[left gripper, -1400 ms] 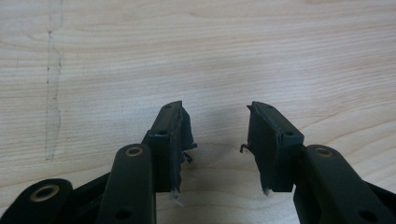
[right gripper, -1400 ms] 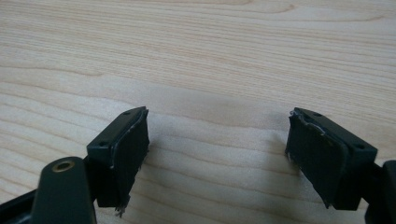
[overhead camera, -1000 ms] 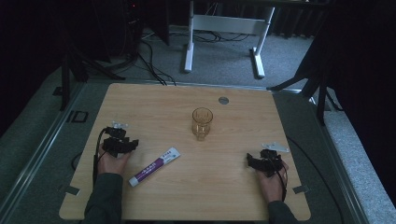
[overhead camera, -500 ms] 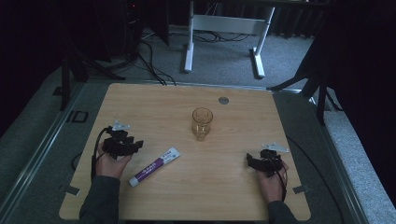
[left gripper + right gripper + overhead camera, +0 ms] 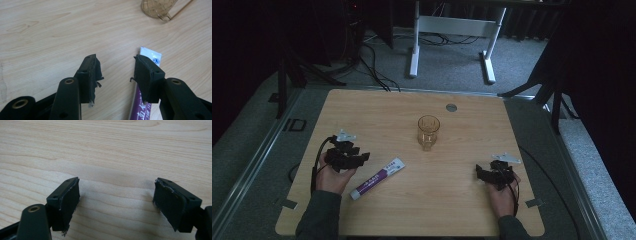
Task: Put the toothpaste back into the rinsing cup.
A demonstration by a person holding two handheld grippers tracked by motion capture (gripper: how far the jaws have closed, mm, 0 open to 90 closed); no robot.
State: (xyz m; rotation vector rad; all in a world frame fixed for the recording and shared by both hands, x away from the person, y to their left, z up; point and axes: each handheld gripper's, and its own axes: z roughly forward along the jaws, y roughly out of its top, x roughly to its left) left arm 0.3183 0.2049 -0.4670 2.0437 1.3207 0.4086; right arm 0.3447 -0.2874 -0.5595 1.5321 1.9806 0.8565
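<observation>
A white and purple tube (image 5: 377, 178) lies flat on the wooden table (image 5: 472, 210), left of centre, its crimped end toward a clear glass cup (image 5: 428, 132) standing mid-table. My left gripper (image 5: 362, 158) hovers just left of the tube, and its jaws have just been opening. In the left gripper view that gripper (image 5: 116, 67) is open with bare wood between the pads, while the tube (image 5: 147, 75) runs under the right-hand jaw and the cup's base (image 5: 157, 8) sits at the top. My right gripper (image 5: 479, 172) rests near the table's right front, and the right gripper view shows it (image 5: 116, 192) open over bare wood.
A small round grommet (image 5: 451, 107) is set into the table near its far edge. White desk legs (image 5: 414, 45) and cables stand on the floor beyond. Cables trail from both grippers toward the table's front corners.
My left gripper has risen and shifted right, closer to the tube. The right hand, tube and cup have stayed put.
</observation>
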